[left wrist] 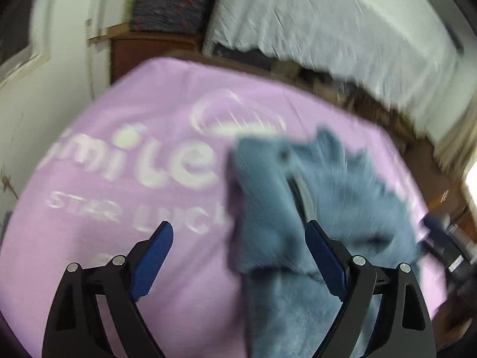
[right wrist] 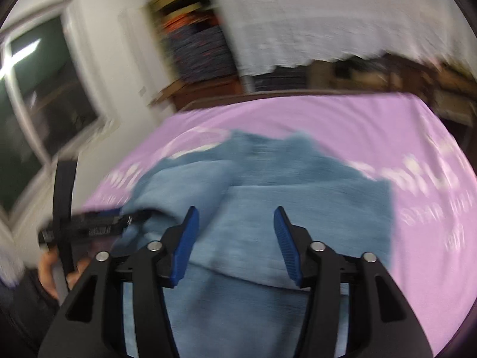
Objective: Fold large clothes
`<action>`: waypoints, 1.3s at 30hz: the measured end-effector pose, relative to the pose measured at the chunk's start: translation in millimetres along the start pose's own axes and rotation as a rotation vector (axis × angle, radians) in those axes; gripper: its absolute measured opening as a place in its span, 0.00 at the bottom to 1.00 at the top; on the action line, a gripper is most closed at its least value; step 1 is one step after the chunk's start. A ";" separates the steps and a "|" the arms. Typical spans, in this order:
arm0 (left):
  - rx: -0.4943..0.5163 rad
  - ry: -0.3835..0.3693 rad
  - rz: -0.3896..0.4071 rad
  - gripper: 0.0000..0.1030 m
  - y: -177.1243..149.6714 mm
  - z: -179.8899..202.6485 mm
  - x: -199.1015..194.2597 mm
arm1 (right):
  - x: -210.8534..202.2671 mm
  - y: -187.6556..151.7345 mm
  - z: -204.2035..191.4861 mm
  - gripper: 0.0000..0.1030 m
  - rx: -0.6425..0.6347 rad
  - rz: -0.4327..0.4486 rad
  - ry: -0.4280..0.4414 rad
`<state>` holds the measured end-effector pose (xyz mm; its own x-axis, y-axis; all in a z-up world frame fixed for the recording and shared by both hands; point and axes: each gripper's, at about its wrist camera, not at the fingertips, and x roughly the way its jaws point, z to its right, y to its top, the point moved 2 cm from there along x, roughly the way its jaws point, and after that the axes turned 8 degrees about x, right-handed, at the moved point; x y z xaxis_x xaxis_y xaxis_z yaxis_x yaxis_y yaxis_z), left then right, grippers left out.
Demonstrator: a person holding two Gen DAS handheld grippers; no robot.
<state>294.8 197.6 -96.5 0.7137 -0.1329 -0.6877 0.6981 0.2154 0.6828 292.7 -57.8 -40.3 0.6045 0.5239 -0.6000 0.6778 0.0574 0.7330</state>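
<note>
A blue fleecy garment (left wrist: 337,197) lies bunched on a purple sheet with white lettering (left wrist: 119,149). In the left wrist view my left gripper (left wrist: 239,223) stands wide open. A fold of the garment rises between its fingers near the right pad, and the left pad is bare. My right gripper (left wrist: 441,238) shows blurred at the garment's right edge. In the right wrist view the garment (right wrist: 268,197) spreads below my right gripper (right wrist: 236,208), whose jaws are apart with nothing pressed between the pads. My left gripper (right wrist: 89,226) sits at the garment's left edge, with a hand (right wrist: 49,265) behind it.
Behind the purple sheet (right wrist: 357,125) runs a brown wooden edge (right wrist: 268,94). Past it hangs a white cloth (left wrist: 328,21). A stack of folded textiles (right wrist: 199,47) rests on a wooden cabinet (left wrist: 143,50). A window (right wrist: 38,95) and a white wall (left wrist: 44,95) are on the left.
</note>
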 end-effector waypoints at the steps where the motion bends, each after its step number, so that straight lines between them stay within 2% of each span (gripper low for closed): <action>1: -0.026 0.002 0.010 0.88 2.7 -8.9 -5.2 | 7.3 1.2 -25.1 0.55 -0.095 0.003 -0.033; 4: -0.139 0.041 0.004 0.87 6.7 -43.2 -9.8 | 26.7 0.8 -70.6 0.61 -0.288 0.011 -0.111; 8: -0.200 0.003 -0.040 0.87 4.2 -54.3 -2.1 | 61.5 -8.1 -112.5 0.61 -0.480 -0.016 -0.192; 11: -0.151 -0.004 -0.034 0.87 3.2 -40.2 -5.0 | 81.8 -15.7 -127.5 0.61 -0.569 -0.026 -0.245; 14: -0.063 0.046 -0.010 0.87 2.9 -21.9 -9.6 | 100.2 -24.5 -133.2 0.60 -0.634 -0.025 -0.315; 15: -0.039 0.063 -0.005 0.87 2.6 -18.1 -9.8 | 103.1 -24.6 -132.1 0.56 -0.637 -0.016 -0.343; 16: -0.017 0.078 0.000 0.87 2.7 -15.5 -10.0 | 104.8 -25.6 -129.9 0.43 -0.628 -0.017 -0.356; 19: 0.035 0.100 0.003 0.87 0.2 -6.3 -7.6 | 104.7 -15.0 -116.2 0.22 -0.539 -0.036 -0.334; 20: 0.049 0.102 -0.002 0.87 -0.9 -3.2 -4.5 | 101.6 -11.7 -111.8 0.11 -0.517 -0.033 -0.337; 21: 0.059 0.104 -0.008 0.87 -1.8 -0.9 -0.7 | 96.3 -5.6 -104.6 0.09 -0.474 -0.030 -0.328; 23: 0.085 0.114 -0.028 0.87 -5.0 4.4 6.4 | 83.1 7.0 -89.6 0.09 -0.373 -0.017 -0.293; 27: 0.136 0.132 -0.056 0.87 -10.6 13.6 18.2 | 48.8 33.8 -34.6 0.09 -0.109 0.015 -0.250; 30: 0.172 0.152 -0.075 0.87 -14.9 18.9 25.3 | 27.9 39.2 28.9 0.09 0.130 0.004 -0.200; 33: 0.182 0.146 -0.111 0.88 -20.0 21.0 34.9 | 19.3 22.4 73.2 0.10 0.277 -0.028 -0.174; 36: 0.199 0.158 -0.114 0.88 -23.0 23.3 36.7 | 22.8 -5.9 112.4 0.23 0.422 -0.099 -0.126; 37: 0.204 0.161 -0.112 0.88 -23.5 23.9 36.9 | 24.9 -16.0 124.8 0.34 0.473 -0.118 -0.116; 39: 0.206 0.164 -0.104 0.88 -23.3 24.8 34.3 | 20.5 -25.9 136.6 0.34 0.533 -0.102 -0.060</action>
<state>304.4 164.0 -129.8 0.6302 0.0177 -0.7762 0.7763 0.0052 0.6304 344.8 -164.5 -115.3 0.5369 0.4875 -0.6885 0.8430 -0.3416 0.4155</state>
